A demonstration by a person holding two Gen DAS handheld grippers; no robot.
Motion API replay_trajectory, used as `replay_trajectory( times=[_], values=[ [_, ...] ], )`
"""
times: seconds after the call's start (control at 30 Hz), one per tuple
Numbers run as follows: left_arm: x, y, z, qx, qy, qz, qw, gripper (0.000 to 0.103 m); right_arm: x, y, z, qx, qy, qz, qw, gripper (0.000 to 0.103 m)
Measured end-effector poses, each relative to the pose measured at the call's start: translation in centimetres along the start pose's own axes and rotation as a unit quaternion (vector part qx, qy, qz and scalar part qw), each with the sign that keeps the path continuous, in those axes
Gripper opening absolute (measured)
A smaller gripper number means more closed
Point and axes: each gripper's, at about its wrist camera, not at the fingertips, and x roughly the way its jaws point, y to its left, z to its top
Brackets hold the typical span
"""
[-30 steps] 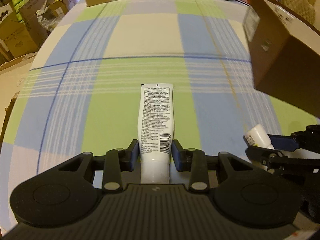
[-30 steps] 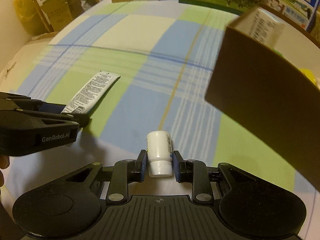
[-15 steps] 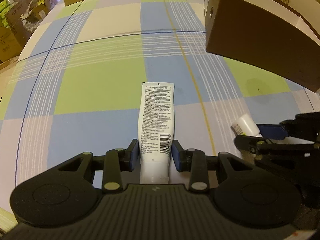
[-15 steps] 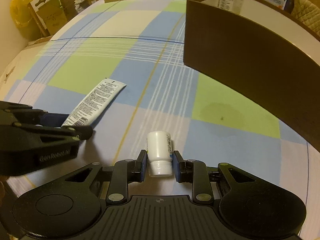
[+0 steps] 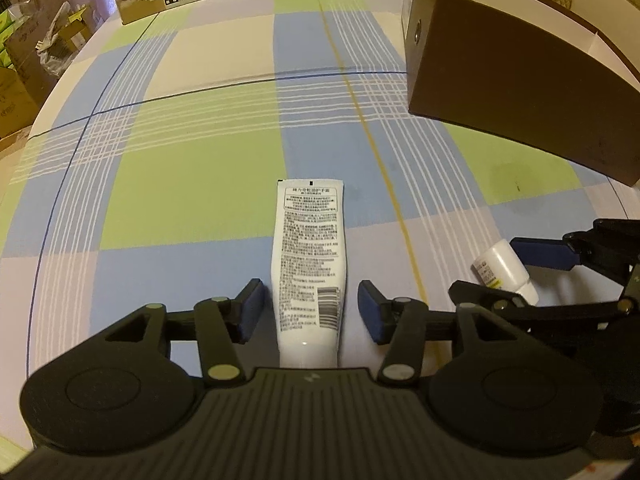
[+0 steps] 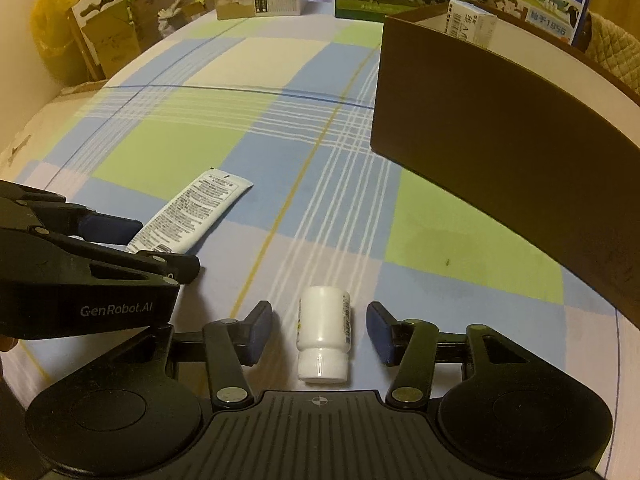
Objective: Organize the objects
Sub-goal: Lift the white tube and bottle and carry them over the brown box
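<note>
While both grippers sat low over the checked cloth (image 5: 192, 184) on the worktop, neither one was actually gripping anything. The left gripper (image 5: 310, 308) had its jaws spread wide with the white tube (image 5: 308, 264) lying flat between them, clear of both pads, cap end toward the camera. Same story on the right: the right gripper (image 6: 318, 330) had its jaws wide apart, with the little white bottle (image 6: 324, 334) on its side in the gap, touching neither.

My guess is both items were lined up dead centre so a straight squeeze would catch them, and the brown box (image 6: 500, 152) just beyond looked like the place they'd go, since a small carton (image 6: 470, 26) was already standing inside it.

Readable stuff: "GenRobot.AI" on the left gripper's side in the right view, and "1956" on a milk carton (image 6: 540, 4) at the far edge. The tube's back panel had a barcode and dense print too small to read.
</note>
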Motion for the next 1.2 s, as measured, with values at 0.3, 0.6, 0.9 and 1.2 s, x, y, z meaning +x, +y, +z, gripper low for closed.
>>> replay_trajectory(
  times=[0.3, 0.6, 0.9, 1.2],
  values=[
    [-0.03, -0.32, -0.02, 0.015, -0.008, -0.006, 0.9998, 0.035, 0.13, -0.32, -0.19, -0.009, -0.01, 0.003, 1.0, 0.044],
    [0.0, -0.4, -0.01, 0.019, -0.01, -0.006, 0.9998, 0.035, -0.02, 0.31, -0.33, -0.026, -0.016, 0.007, 1.0, 0.024],
    [0.01, -0.28, -0.08, 0.019, -0.01, -0.007, 0.9997, 0.035, 0.06, 0.26, -0.19, -0.024, -0.013, 0.009, 1.0, 0.023],
    [0.06, 0.03, 0.12, 0.013, -0.008, -0.013, 0.9998, 0.034, -0.07, -0.56, 0.11, 0.004, -0.007, 0.022, 1.0, 0.023]
  ],
)
